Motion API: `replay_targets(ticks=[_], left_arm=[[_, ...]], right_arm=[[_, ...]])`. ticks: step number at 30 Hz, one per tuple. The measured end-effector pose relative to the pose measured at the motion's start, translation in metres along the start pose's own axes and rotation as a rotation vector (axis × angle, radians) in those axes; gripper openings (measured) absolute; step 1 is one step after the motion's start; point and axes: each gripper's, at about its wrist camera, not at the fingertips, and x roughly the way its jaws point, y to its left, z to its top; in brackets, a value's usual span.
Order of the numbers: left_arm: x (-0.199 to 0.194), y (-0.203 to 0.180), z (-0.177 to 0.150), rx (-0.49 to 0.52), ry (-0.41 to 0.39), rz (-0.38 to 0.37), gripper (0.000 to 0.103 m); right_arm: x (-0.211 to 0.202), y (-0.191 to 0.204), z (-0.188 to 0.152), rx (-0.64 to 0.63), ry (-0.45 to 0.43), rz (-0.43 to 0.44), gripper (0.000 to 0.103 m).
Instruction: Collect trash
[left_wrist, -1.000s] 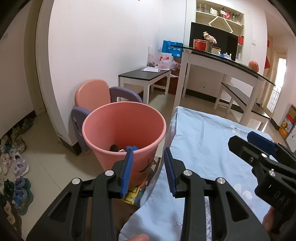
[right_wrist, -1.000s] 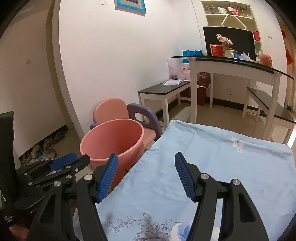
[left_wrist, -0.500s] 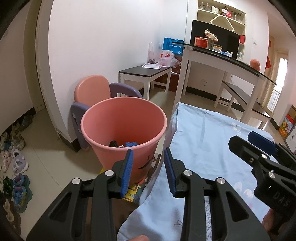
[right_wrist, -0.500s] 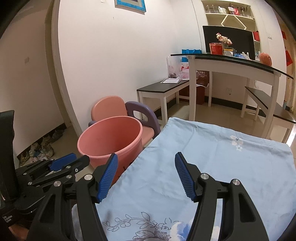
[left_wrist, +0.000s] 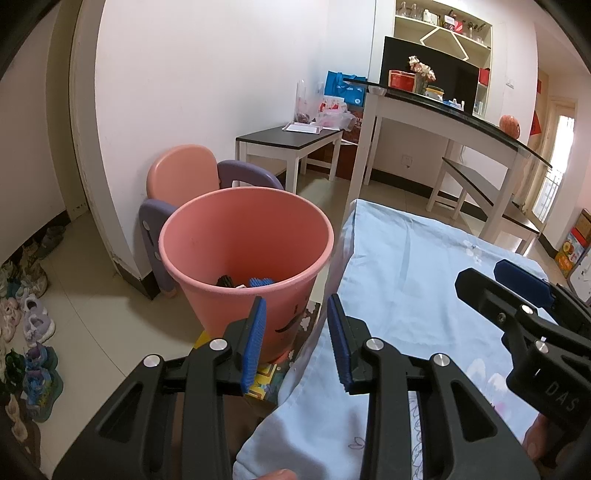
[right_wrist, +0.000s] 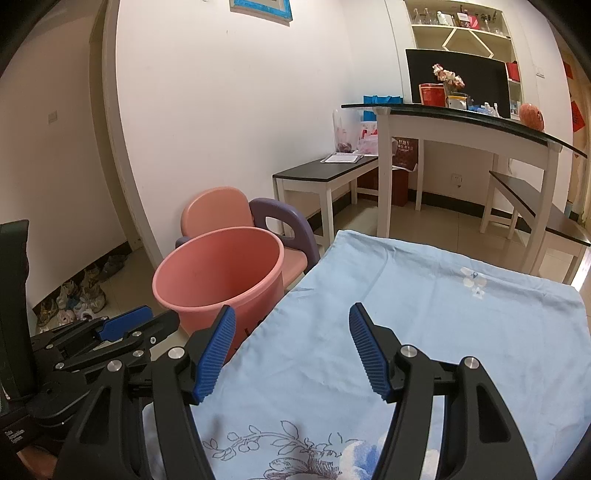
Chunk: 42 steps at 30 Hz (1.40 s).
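Trash already sits low in the pink bucket, ahead and left of both tongs.

Largest first: I see the blue cloth stretching bare beneath and beyond my right tongs, with no litter on it that I can find. The bucket has slid slightly lower in the left view than a second ago, so more of the dark and blue scraps at its bottom show; my hands barely shifted. My left tongs stand spread and empty beside the bucket's near wall; the right are spread wider, also empty. I judge collection finished, or nearly so.
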Motion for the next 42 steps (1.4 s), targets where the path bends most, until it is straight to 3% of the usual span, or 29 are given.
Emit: replay_targets(ticks=[42], left_arm=[[0.0017, -0.0046, -0.0078, 0.003, 0.004, -0.001, 0.034]], right_arm=[[0.0049, -0.0054, -0.0071, 0.003, 0.011, 0.001, 0.063]])
